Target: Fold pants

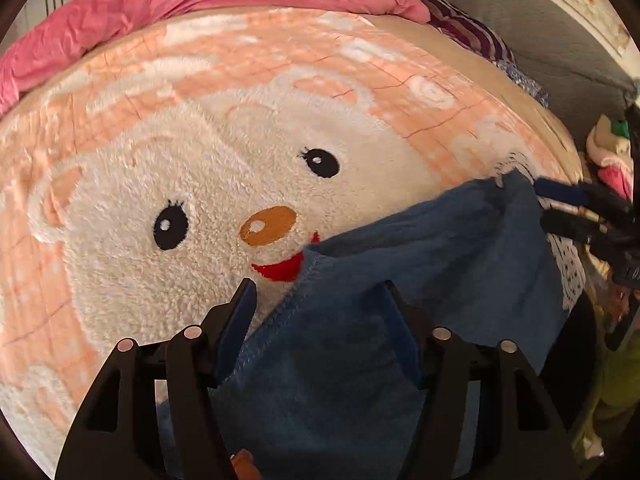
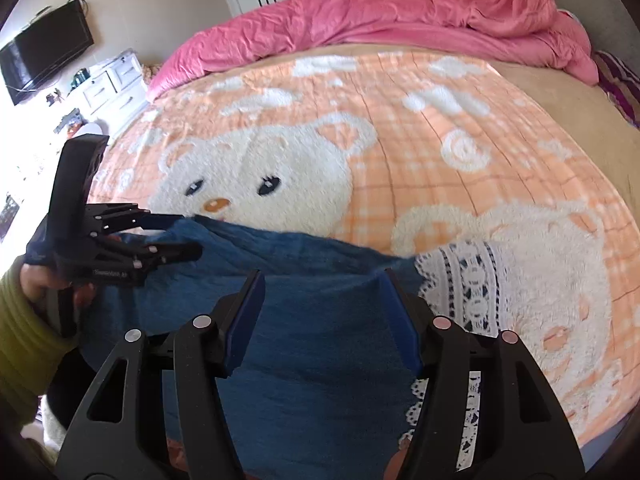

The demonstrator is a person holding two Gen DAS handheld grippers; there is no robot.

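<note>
The blue pants (image 1: 400, 280) lie on a peach blanket with white bears (image 1: 200, 120); they also show in the right wrist view (image 2: 304, 320), with a white lace hem (image 2: 472, 276) at their right. My left gripper (image 1: 320, 300) has its jaws wide apart over the cloth, one finger off its left edge. It also shows from the side (image 2: 176, 236), jaws apart around the top left edge of the pants. My right gripper (image 2: 322, 292) is open over the pants' upper edge. It appears in the left wrist view (image 1: 560, 208), jaws apart at the far corner.
A rumpled pink duvet (image 2: 380, 24) lies across the far side of the bed. A striped pillow (image 2: 620, 84) sits at the right. A white dresser (image 2: 108, 88) and a wall TV (image 2: 44, 52) stand to the left. A pile of clothes (image 1: 612, 152) lies off the bed's edge.
</note>
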